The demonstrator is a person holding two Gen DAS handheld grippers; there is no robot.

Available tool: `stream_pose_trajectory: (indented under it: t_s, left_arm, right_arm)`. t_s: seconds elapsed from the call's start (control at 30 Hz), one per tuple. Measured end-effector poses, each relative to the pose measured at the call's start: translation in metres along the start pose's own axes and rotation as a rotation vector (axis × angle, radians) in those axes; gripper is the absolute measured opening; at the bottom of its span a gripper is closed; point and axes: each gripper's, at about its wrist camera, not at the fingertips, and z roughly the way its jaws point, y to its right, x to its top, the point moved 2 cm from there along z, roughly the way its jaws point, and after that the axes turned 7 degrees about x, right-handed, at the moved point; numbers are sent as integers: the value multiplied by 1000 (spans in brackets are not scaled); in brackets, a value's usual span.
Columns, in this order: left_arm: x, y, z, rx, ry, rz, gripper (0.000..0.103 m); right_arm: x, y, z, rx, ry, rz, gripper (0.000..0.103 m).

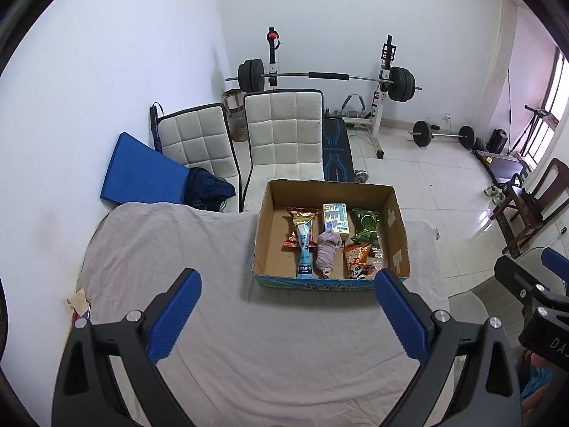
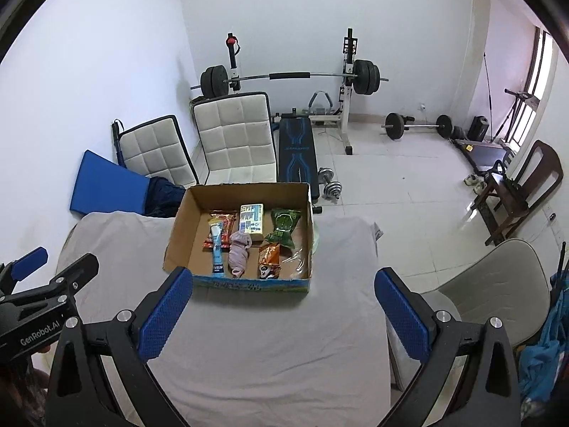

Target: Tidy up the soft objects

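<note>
A shallow cardboard box (image 1: 265,235) (image 2: 177,235) stands on a table under a grey cloth (image 1: 170,249) (image 2: 320,320). Inside lie a pink rolled cloth (image 1: 327,252) (image 2: 238,253), a red snack pack (image 1: 300,226) (image 2: 222,229), a light blue tube (image 1: 305,254) (image 2: 217,249), a yellow tissue pack (image 1: 335,217) (image 2: 251,221), a green bag (image 1: 364,226) (image 2: 283,226), an orange bag (image 1: 357,259) (image 2: 269,259) and a clear wrapper (image 2: 298,261). My left gripper (image 1: 288,315) is open and empty in front of the box. My right gripper (image 2: 284,315) is open and empty, also short of the box.
Two white padded chairs (image 1: 284,131) (image 2: 234,135) and a blue mat (image 1: 138,170) stand behind the table. A barbell rack (image 1: 327,78), a bench (image 2: 297,153) and dumbbells (image 2: 329,185) lie beyond. A grey chair (image 2: 498,291) is at the right.
</note>
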Motion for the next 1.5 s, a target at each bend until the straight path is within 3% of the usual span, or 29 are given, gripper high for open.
stream_pose_trajectory:
  t_s: [1.5]
  left_arm:
    - [-2, 7, 14, -1, -9, -27, 100]
  right_arm:
    - [-3, -1, 23, -32, 1, 3, 103]
